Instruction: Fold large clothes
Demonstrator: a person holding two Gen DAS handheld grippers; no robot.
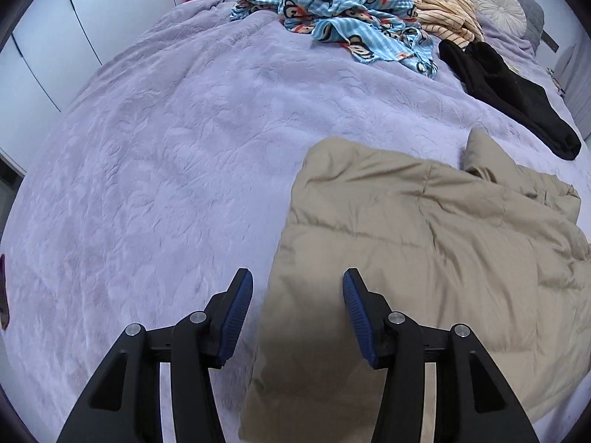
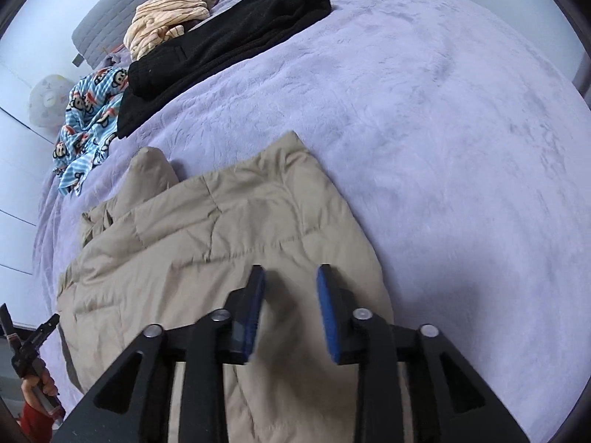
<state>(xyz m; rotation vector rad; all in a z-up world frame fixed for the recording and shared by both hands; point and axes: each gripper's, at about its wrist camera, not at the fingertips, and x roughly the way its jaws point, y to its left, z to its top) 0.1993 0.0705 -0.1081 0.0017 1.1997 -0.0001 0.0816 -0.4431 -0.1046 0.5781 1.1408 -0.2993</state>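
Jacket [image 1: 406,243], a tan padded one, is lying flat on the lilac bed [image 1: 166,184], partly doubled over itself, with one puffed part sticking up at its far edge. Both tools are hanging above its near end. Left hand-held gripper [image 1: 297,295] is standing part open with nothing between its pads, one finger over the blanket and one over the cloth. Right hand-held gripper [image 2: 291,295] is likewise standing part open and empty over the jacket's right edge. A fold is judged to be just laid and let go; the garment is looking half folded, not finished. Next move is calling for a fresh grip on an edge or corner to bring it across. Patterned blue cloth [image 1: 347,11], a striped top [image 1: 439,7] and a black garment [image 1: 509,92] are waiting, unfolded, farther up the bed
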